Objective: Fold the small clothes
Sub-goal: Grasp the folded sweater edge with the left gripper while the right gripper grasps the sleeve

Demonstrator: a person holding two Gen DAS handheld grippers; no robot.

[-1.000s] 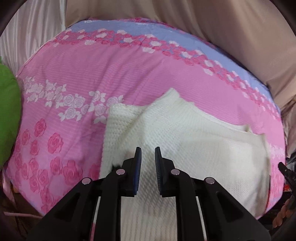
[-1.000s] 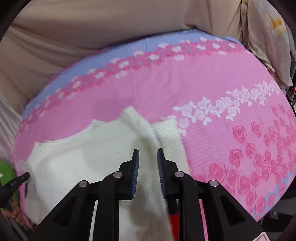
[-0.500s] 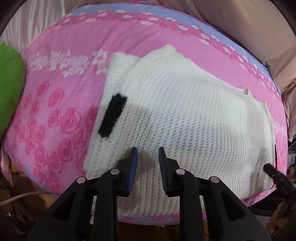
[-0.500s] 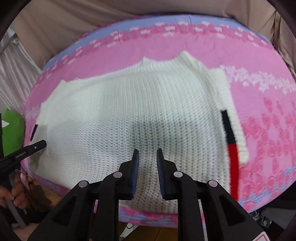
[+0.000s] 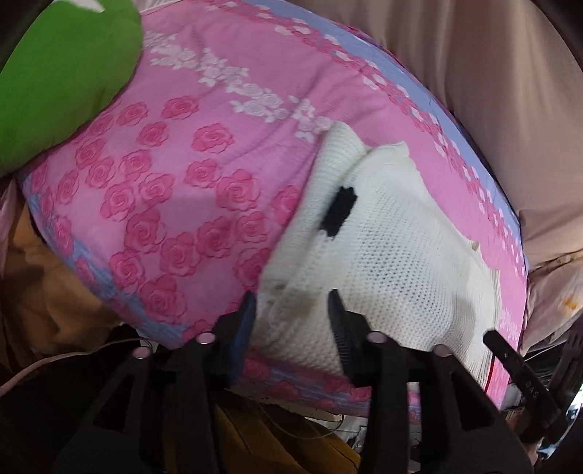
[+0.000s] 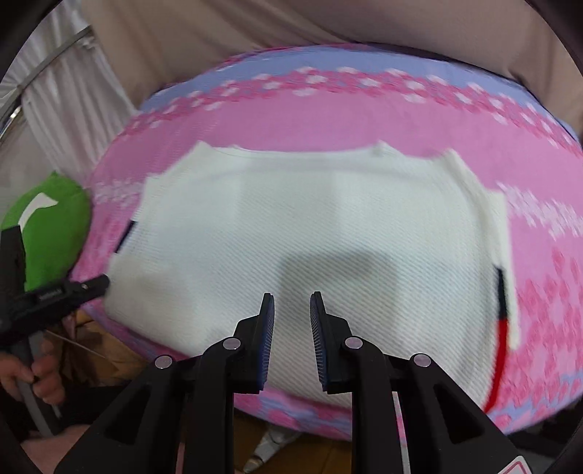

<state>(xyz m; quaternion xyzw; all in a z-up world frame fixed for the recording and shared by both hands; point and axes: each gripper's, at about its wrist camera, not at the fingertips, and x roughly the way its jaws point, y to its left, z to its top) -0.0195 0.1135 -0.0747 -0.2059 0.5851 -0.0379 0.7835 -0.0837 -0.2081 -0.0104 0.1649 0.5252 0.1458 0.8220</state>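
Note:
A white knit sweater (image 6: 309,233) lies spread on a pink rose-patterned bedspread (image 6: 328,120), with a black and red stripe (image 6: 502,313) along its right sleeve. In the left wrist view the sweater (image 5: 393,255) shows a black patch (image 5: 339,211). My left gripper (image 5: 291,317) is open, its jaws on either side of the sweater's near-left corner at the bed's edge. My right gripper (image 6: 291,317) is slightly open and empty, over the sweater's near hem. The left gripper also shows in the right wrist view (image 6: 73,286).
A green cushion (image 5: 62,76) lies at the bed's left end. Beige curtains (image 6: 255,32) hang behind the bed. The bedspread (image 5: 175,189) drops off at the near edge, with brown floor and cables (image 5: 73,357) below.
My left gripper has opened wider and moved left to the sweater's near-left corner. My right gripper has opened slightly and shifted a little. The sweater lies flat.

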